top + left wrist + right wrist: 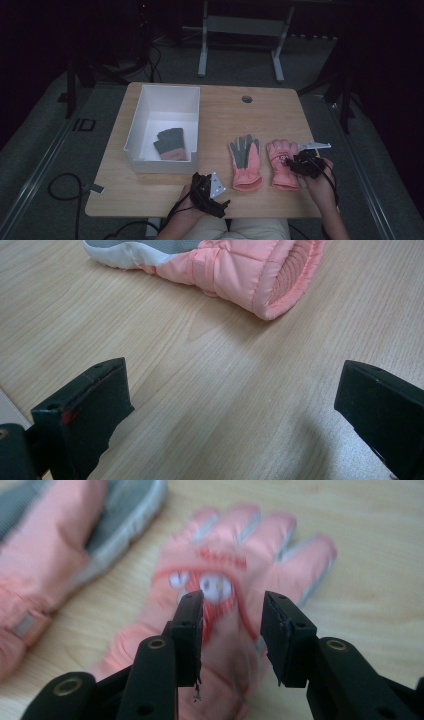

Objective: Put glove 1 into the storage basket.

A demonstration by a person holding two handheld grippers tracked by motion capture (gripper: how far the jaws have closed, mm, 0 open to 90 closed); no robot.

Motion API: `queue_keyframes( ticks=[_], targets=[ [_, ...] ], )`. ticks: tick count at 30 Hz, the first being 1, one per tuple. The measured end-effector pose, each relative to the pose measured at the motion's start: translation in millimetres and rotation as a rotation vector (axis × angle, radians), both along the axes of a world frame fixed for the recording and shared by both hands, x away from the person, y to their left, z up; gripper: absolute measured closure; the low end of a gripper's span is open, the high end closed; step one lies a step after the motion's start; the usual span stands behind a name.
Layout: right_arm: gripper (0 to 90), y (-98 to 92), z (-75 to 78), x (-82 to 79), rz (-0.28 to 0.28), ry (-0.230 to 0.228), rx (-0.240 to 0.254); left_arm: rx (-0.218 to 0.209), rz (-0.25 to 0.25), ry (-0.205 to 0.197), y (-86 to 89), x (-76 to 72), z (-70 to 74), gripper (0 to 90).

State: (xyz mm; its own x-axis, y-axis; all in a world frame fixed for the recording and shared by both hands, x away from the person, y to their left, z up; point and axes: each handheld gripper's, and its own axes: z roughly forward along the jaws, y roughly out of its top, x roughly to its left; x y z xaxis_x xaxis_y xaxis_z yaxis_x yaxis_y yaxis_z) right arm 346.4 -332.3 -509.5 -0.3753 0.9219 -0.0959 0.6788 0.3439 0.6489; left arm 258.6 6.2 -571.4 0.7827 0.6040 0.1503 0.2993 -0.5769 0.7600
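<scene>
1. Gloves first: three in all. Two puffy pink padded ski gloves lie side by side on the near half of the light wooden desk [260, 107]. One is palm up, showing its grey palm [246, 163]. The other is back up, with a little cartoon patch on it [281, 162]. The third is a smaller grey knit glove with a pink cuff [171, 144], farther back.
2. Grippers: two, one per hand, both at the near edge.
3. Containers: just one, a white rectangular open-top box [167, 100] on the far left part of the desk. The knit glove lies flat on its floor, fingers pointing away, and nothing else shows in there.
4. The left gripper [212, 192] sits low near the front edge, just beside the palm-up glove's cuff. Its fingers are spread wide over bare wood with nothing between them.
5. The right gripper [232, 625] hangs over the patch glove, coming in from its right side, with the wrist angled in toward the middle of the desk. Its fingers [190, 630] are partly apart, with a clear gap above the glove's back, not pinching the fabric. That view is a bit blurry, though.
</scene>
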Motion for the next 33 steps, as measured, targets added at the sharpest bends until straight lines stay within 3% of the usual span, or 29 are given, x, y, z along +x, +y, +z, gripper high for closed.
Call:
queue_keyframes(
  ticks=[4,10,16,21,23,26,33],
  targets=[
    [59.8,-1.3,-10.5,-3.3,0.006,0.002,0.029,-0.007,0.001,-0.001,-0.4,0.0,0.4,1.3],
    [62.9,4.2,-21.1,0.9,0.004,-0.005,-0.027,-0.001,-0.002,-0.003,-0.7,-0.4,0.2,1.3],
    [82.0,7.6,-26.4,6.1,-0.011,0.012,-0.031,0.001,-0.003,-0.005,-1.0,-0.4,-0.3,1.2],
    [85.9,10.7,-24.9,4.9,-0.035,0.003,-0.029,-0.001,-0.004,-0.003,-1.2,-0.4,0.0,1.3],
    [87.3,10.1,-15.5,1.7,-0.082,-0.023,0.013,0.002,-0.002,-0.002,-0.8,0.1,-0.2,1.3],
    [87.5,13.9,-0.9,-2.8,-0.103,-0.051,0.015,0.000,-0.001,-0.003,-0.8,0.4,0.0,1.3],
    [87.5,33.0,47.6,-14.4,-0.086,-0.122,0.057,-0.001,0.001,-0.002,-0.8,0.6,-0.3,1.2]
  ],
)
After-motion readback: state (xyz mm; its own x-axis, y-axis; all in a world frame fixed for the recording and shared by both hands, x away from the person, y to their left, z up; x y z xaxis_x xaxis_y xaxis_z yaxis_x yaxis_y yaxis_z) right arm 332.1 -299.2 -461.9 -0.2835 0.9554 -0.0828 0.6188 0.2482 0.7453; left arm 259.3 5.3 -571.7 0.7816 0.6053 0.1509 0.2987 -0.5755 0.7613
